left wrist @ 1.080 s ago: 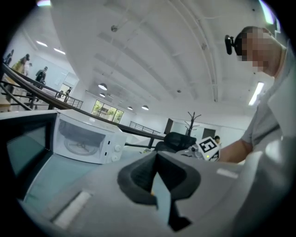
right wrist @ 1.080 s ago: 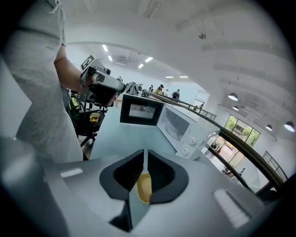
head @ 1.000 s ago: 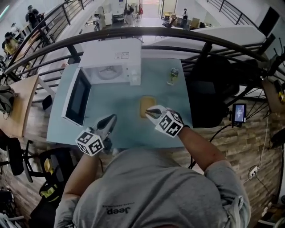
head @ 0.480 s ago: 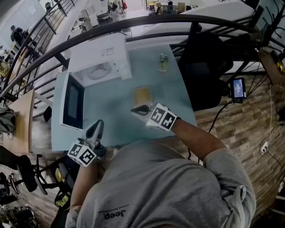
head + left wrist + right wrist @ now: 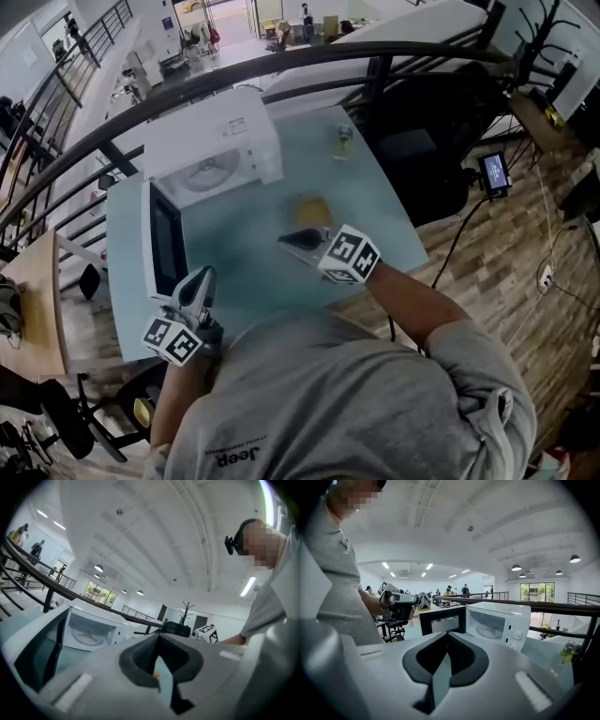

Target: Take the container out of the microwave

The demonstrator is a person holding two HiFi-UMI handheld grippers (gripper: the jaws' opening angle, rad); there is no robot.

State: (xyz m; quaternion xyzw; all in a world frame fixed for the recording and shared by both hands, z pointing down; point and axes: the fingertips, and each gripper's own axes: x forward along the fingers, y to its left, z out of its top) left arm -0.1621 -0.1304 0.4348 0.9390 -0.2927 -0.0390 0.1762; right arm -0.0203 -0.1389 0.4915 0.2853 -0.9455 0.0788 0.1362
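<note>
On the table [image 5: 246, 236], the microwave [image 5: 211, 141] stands with its door [image 5: 167, 251] open and nothing inside. The container [image 5: 314, 210] sits out front, so the job looks done. Beside it the right gripper [image 5: 291, 240] has its jaws together and empty, and the left gripper [image 5: 203, 276] is closed too.

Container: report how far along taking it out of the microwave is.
Done: the container sits on the table, outside the microwave. In hand: nothing; left gripper and right gripper are shut, empty. Left: only the microwave door, standing open.
</note>
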